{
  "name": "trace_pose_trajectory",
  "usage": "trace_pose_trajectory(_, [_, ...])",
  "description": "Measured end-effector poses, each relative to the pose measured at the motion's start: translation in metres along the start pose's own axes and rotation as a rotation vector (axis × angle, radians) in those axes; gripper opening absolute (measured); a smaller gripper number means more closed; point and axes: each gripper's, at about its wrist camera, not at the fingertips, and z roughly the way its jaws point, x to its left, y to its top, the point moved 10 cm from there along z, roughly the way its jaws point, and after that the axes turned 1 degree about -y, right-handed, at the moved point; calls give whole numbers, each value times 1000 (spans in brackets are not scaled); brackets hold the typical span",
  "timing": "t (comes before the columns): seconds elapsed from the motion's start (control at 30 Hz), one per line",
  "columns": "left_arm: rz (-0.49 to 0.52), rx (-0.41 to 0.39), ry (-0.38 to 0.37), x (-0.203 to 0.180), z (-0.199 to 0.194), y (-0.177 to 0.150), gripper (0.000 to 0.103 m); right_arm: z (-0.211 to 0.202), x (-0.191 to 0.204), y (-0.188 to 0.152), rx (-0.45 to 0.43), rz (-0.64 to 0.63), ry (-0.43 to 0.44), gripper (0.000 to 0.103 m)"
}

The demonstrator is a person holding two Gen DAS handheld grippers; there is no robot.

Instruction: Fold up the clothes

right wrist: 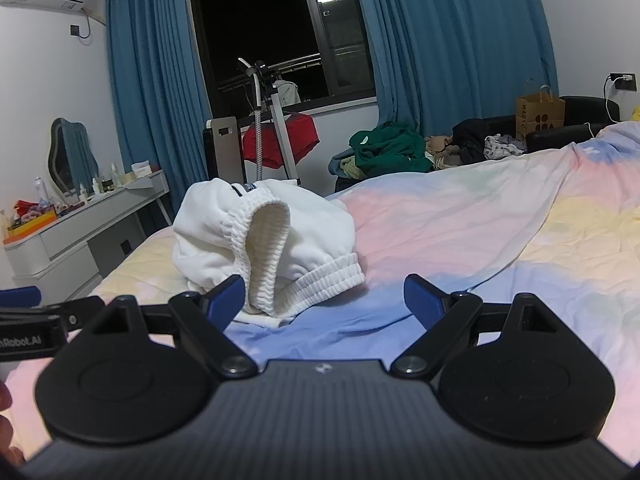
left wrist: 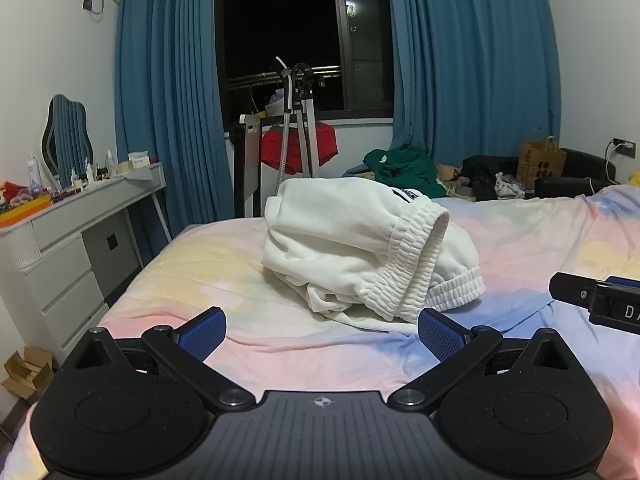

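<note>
White fleece is the whole story at this moment: a crumpled white fleece garment with ribbed elastic hems (left wrist: 360, 248) sits bunched in a mound on the pastel tie-dye bedsheet (left wrist: 224, 280), near the foot end of the bed and just ahead of both tools. It looks like sweatpants or a sweatshirt, though the heap is too balled up to say which. One ribbed opening gapes toward the cameras, another ribbed band lies flat on the sheet beneath it, and a small black label shows near the top of the pile.

As for progress, nothing reads as folded yet. The garment is neither spread flat nor squared off, so the judgement is that the job is at its very start: the cloth needs to be pulled open and laid out, then folded in stages. A further tangle of clothes, among them a dark green crumpled garment (left wrist: 404, 170), waits on the far side of the bed, so more work may follow.

Now the jaws. The left gripper (left wrist: 322, 334) has its blue pads spread wide, nothing between them, the right pad sitting just short of the ribbed hem without clearly touching it. The right gripper (right wrist: 324, 300) is likewise wide open and empty; from its own view the left pad overlaps the ribbed cuff, though whether it touches cannot be told. Both hover low over the sheet, side by side.
</note>
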Motion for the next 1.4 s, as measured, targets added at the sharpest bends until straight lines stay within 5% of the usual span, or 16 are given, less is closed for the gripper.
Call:
trace_pose_trajectory(0.9, [14, 1, -27, -4, 14, -12, 102, 2, -4, 1, 13, 28, -20, 88])
trace_pose_trajectory(1.2, [135, 24, -19, -59, 94, -5, 94, 2, -38, 1, 19, 168, -72, 88])
trace_pose_trajectory(1.4, [213, -40, 61, -83, 153, 26, 91, 13, -59, -5, 37, 259, -91, 88])
